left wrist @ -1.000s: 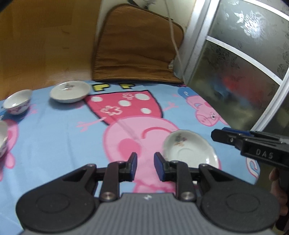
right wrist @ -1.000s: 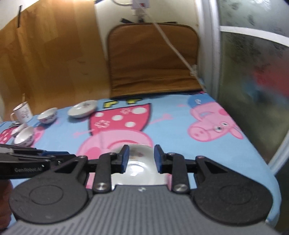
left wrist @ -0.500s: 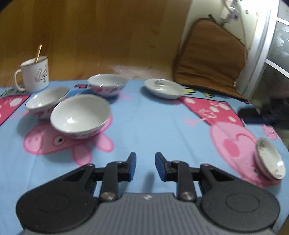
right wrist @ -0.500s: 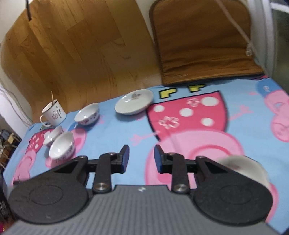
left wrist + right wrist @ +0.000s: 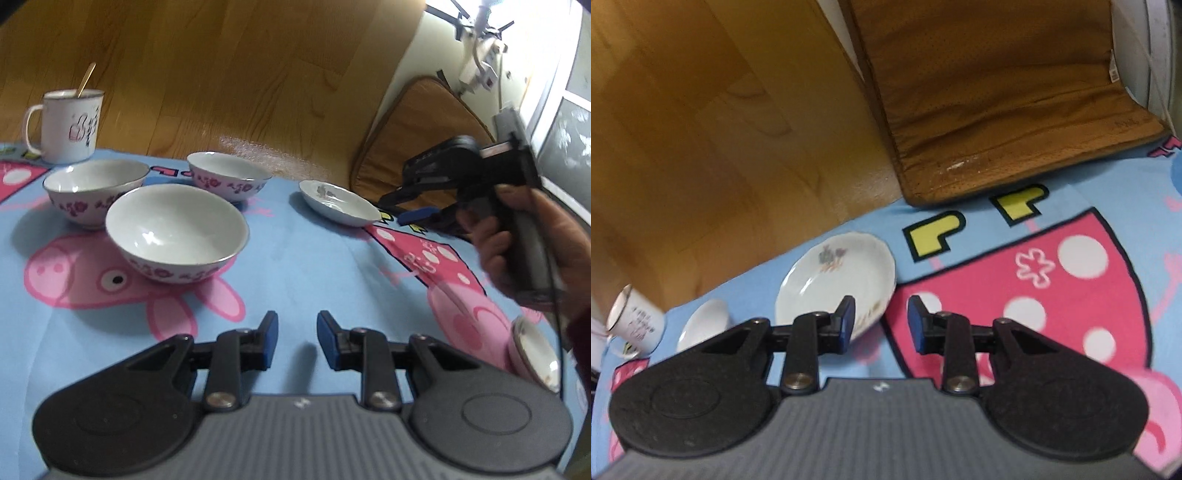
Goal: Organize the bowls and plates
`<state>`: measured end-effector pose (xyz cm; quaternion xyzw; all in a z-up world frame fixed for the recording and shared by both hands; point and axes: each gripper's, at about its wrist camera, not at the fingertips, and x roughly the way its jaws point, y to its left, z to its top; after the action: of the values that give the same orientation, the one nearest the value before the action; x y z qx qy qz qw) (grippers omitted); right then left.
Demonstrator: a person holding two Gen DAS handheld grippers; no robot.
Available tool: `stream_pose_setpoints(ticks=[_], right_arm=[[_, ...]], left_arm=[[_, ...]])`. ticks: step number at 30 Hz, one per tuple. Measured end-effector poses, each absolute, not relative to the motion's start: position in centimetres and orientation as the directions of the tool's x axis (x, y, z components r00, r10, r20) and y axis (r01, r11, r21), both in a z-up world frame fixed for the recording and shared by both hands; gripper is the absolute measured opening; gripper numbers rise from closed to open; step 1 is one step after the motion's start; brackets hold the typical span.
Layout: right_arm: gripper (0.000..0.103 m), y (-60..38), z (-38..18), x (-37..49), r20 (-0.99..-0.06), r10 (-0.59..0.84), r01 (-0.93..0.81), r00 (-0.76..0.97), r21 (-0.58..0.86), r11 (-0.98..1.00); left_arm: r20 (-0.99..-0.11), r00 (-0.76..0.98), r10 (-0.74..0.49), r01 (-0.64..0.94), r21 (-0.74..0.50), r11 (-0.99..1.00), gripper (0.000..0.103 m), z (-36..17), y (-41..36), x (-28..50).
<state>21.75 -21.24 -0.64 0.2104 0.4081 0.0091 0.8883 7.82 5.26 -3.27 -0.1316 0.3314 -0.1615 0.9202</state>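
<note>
Three white bowls with purple flowers stand on the blue cartoon cloth: a near one (image 5: 176, 232), a left one (image 5: 94, 192) and a far one (image 5: 228, 179). A white floral plate (image 5: 338, 203) lies to their right; it also shows in the right wrist view (image 5: 836, 280). A second plate (image 5: 535, 354) lies at the right edge. My left gripper (image 5: 295, 341) is open and empty, low over the cloth in front of the near bowl. My right gripper (image 5: 881, 325) is open and empty, its left finger over the floral plate's near rim; in the left wrist view it (image 5: 419, 214) hovers just right of that plate.
A white enamel mug (image 5: 68, 125) with a spoon stands at the far left. A brown cushion (image 5: 997, 92) leans against the wall at the back. A wooden panel (image 5: 221, 74) runs behind the table. A glass door (image 5: 569, 140) is at the right.
Both grippers have swung left and forward. The right gripper left the near plate and now hovers at the far floral plate. The left gripper now faces the bowls. Both stay open.
</note>
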Motion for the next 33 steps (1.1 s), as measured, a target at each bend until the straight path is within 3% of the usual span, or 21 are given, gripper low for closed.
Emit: stream_pose_setpoints(ticks=[6,8,9,22,26,33], right_arm=[[0.032,-20.3,-2.1,24.0,-0.751,0.189,0.19,0.633,0.387,0.902],[0.024,-19.8,-2.2,24.3,-0.76,0.165,0.185,0.629,0.353,0.917],[0.014,-19.7,-2.3,24.3,-0.767,0.151,0.186,0.624,0.333,0.925],[0.013,-21.2,-0.8,16.5,-0.762,0.263,0.092,0.591,0.387,0.917],[0.013,-21.6,-0.5,12.7,-0.763,0.307,0.049,0.569,0.404,0.914],[0.013,-22.1,-0.7,6.0,-0.755,0.395,-0.024,0.523,0.451,0.892]], left_arm=[[-0.561,0.723,-0.402,0.219,-0.365,0.905,0.024,-3.2,5.5,7.6],[-0.561,0.721,-0.406,0.219,-0.371,0.903,0.024,-3.3,5.6,7.8],[-0.562,0.72,-0.408,0.217,-0.376,0.901,0.024,-3.3,5.7,7.8],[-0.557,0.707,-0.435,0.204,-0.428,0.88,0.026,-3.6,6.6,8.3],[-0.564,0.702,-0.435,0.209,-0.421,0.883,0.034,-3.4,6.1,8.2],[-0.58,0.678,-0.451,0.244,-0.401,0.883,0.04,-2.1,3.7,7.3]])
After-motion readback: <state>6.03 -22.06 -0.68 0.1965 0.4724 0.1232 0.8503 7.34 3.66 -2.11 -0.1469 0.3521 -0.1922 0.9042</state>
